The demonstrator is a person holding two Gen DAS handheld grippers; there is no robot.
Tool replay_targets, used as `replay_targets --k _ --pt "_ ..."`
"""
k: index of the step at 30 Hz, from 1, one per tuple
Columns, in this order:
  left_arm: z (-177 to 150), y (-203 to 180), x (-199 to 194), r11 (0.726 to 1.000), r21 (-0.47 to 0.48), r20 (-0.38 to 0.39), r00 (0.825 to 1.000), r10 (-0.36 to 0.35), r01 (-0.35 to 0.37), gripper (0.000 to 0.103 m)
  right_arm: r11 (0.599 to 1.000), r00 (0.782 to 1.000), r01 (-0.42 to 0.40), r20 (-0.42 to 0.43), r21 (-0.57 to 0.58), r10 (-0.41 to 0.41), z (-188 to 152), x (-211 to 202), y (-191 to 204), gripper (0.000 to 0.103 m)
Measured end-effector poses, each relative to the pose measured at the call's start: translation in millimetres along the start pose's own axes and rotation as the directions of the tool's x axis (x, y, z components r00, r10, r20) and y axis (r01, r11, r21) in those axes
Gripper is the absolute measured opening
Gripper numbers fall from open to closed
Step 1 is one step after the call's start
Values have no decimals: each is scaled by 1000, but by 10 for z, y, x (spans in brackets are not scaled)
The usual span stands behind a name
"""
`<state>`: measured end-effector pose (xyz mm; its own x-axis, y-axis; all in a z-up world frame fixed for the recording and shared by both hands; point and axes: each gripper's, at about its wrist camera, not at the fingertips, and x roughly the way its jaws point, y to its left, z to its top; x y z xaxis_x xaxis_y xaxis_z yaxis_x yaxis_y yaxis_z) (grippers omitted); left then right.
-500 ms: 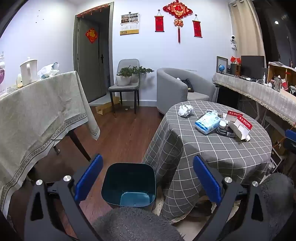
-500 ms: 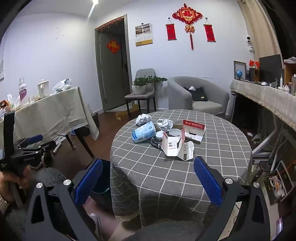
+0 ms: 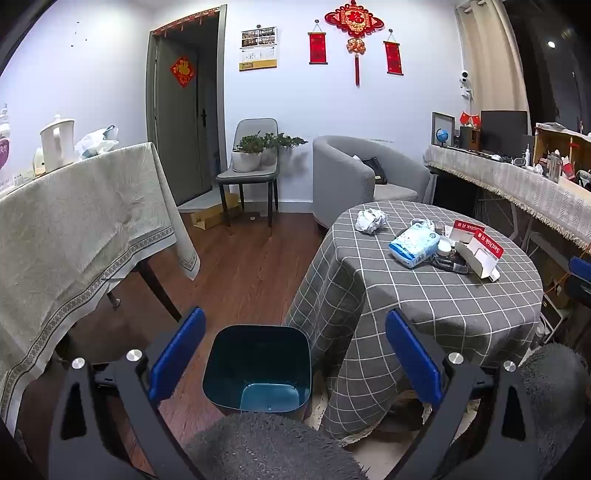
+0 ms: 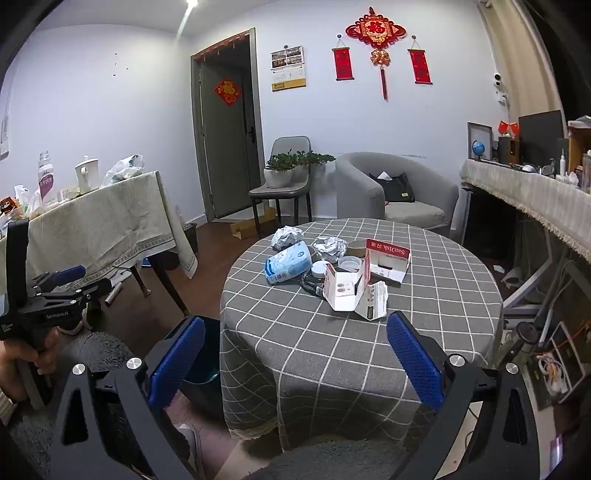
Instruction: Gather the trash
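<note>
Your left gripper (image 3: 293,360) and right gripper (image 4: 295,363) both gape wide, clamping nothing. The crumpled white paper ball (image 4: 287,236), blue tissue pack (image 4: 288,263) and torn red-and-white cardboard box (image 4: 373,275) lie clustered on the round grey checked tablecloth (image 4: 424,314). The open teal square bin (image 3: 257,365) stands on the floor just beside it.

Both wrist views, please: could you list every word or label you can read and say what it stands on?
"SanDisk": red flap of the opened SanDisk box on the round table; the right wrist view shows it upside down.
"GenRobot.AI": body of the left gripper.
"福": red wall knot.
Calendar, tissue pack, purple-labelled bottle: too small to read.
</note>
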<state>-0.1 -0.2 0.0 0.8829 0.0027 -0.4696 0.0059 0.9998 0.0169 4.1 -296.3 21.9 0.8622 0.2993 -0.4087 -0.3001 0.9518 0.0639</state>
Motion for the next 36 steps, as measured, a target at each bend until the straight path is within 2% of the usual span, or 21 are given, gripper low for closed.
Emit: replay_targets --k 36 --pt "0 0 0 1000 -1 -1 1000 0 0 100 1000 1000 -3 -2 5 3 -4 15 -23 100"
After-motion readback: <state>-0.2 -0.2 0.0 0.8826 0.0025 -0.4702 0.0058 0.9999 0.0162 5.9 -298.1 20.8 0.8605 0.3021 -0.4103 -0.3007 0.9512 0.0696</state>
